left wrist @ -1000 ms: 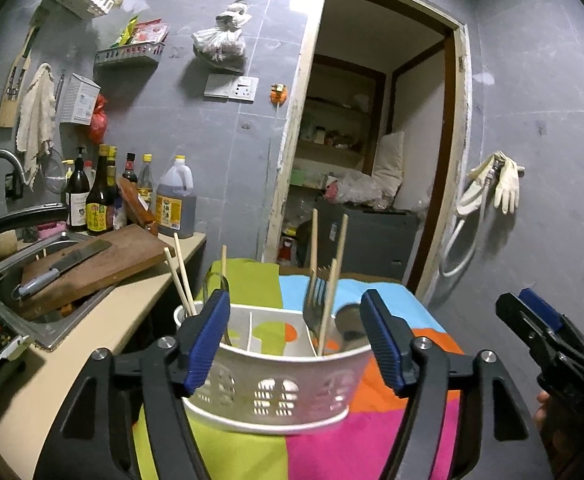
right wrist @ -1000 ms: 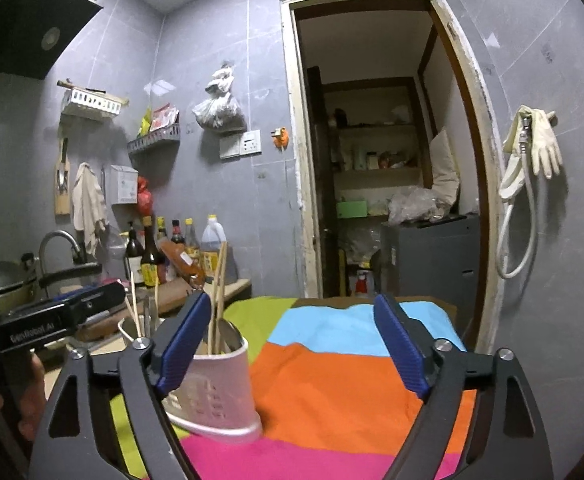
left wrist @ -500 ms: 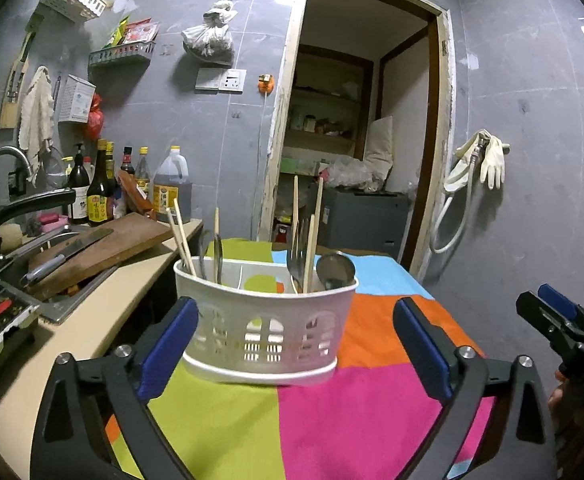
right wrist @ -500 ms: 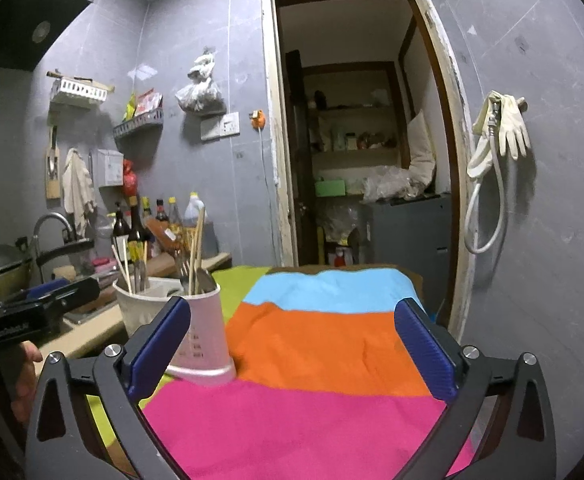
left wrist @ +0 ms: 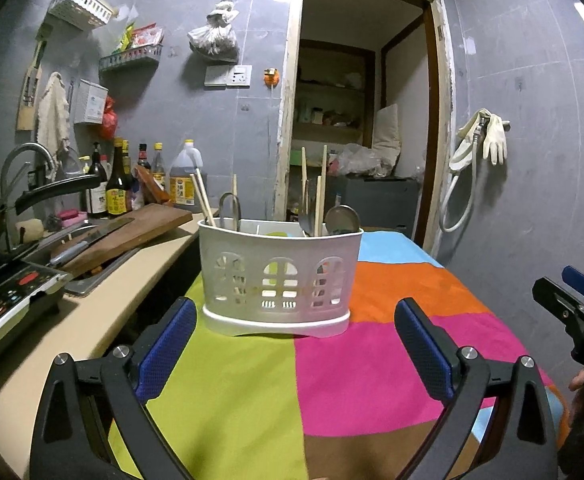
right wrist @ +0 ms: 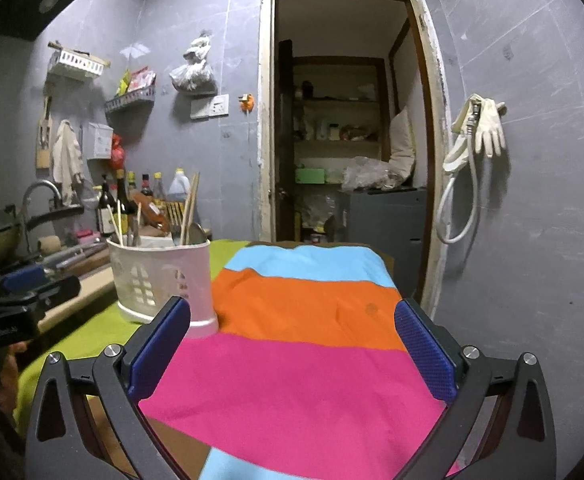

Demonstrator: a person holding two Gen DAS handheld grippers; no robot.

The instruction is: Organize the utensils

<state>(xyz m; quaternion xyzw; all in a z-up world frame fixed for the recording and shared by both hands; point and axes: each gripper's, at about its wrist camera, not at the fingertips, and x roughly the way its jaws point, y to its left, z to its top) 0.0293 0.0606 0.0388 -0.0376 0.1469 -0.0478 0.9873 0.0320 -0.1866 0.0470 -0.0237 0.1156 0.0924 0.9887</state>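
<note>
Left wrist view: the left gripper (left wrist: 293,346) has jaws spread wide over the colour-blocked tablecloth (left wrist: 371,368), gripping nothing. Just beyond stands the white utensil caddy (left wrist: 278,280) holding chopsticks (left wrist: 203,200) and a spoon (left wrist: 341,220). The right gripper (right wrist: 292,344), likewise spread and empty, points level past it toward the doorway (right wrist: 343,120).

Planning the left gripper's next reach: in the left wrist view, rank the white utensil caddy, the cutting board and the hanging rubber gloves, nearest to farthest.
1. White utensil caddy, straight ahead on the cloth.
2. Cutting board, left, over the sink.
3. Rubber gloves, far right wall.
</note>
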